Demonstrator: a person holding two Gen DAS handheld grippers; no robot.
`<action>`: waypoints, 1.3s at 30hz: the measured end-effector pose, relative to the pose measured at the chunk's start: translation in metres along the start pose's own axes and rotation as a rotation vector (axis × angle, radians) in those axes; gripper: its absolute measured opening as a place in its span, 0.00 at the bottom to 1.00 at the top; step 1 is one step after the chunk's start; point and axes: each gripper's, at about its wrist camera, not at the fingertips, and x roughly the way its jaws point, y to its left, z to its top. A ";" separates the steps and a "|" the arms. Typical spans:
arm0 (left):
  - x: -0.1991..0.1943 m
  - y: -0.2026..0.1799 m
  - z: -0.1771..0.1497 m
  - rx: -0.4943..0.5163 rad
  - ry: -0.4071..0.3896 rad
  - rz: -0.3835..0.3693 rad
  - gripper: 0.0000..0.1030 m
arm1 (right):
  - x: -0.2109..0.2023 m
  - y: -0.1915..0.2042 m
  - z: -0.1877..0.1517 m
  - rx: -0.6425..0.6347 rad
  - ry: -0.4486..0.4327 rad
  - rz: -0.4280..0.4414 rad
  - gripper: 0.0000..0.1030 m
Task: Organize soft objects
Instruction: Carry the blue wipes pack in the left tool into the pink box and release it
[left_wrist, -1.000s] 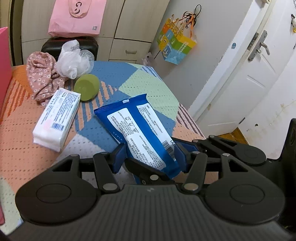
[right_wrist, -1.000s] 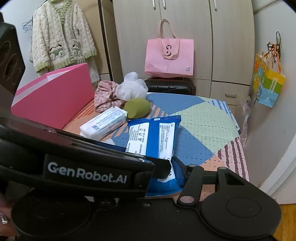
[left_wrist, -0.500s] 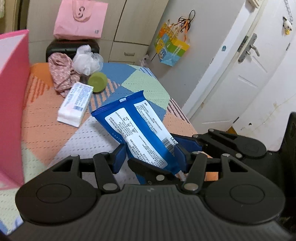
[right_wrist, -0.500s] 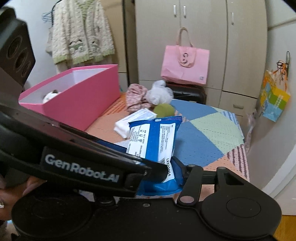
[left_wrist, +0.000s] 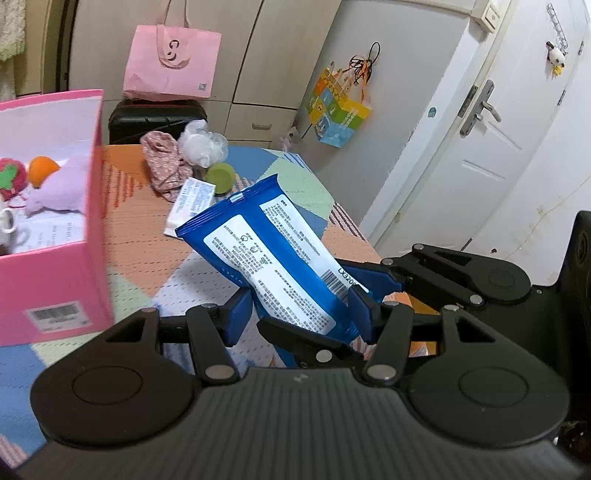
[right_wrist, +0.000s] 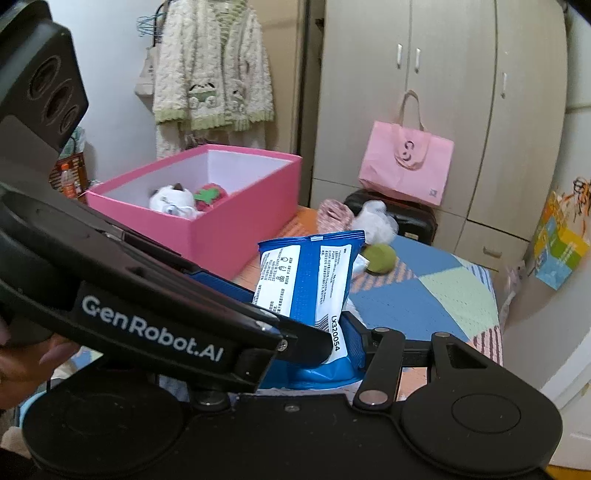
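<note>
Both grippers, left gripper (left_wrist: 299, 314) and right gripper (right_wrist: 332, 350), clamp the blue wipes pack (left_wrist: 266, 258) aloft; toys fill the pink box (right_wrist: 221, 225) at left, 4 items wait upper centre.

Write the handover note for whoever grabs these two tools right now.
Left tool: shut on the blue wipes pack, lifted off the table.
Right tool: shut on the same pack's lower end.
Pink box: already holds plush toys.
Left on the table: white tissue pack, green sponge, floral cloth, white mesh pouf.
Next: probably pack into box, then the rest.
</note>
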 end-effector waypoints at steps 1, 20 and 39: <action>-0.004 0.001 0.000 -0.005 0.001 0.001 0.53 | -0.003 0.003 0.002 -0.001 0.000 0.009 0.58; -0.084 0.040 0.031 -0.038 -0.149 0.087 0.53 | 0.007 0.039 0.074 0.016 -0.089 0.167 0.59; -0.063 0.147 0.078 -0.174 -0.188 0.205 0.53 | 0.136 0.041 0.132 0.113 0.008 0.348 0.59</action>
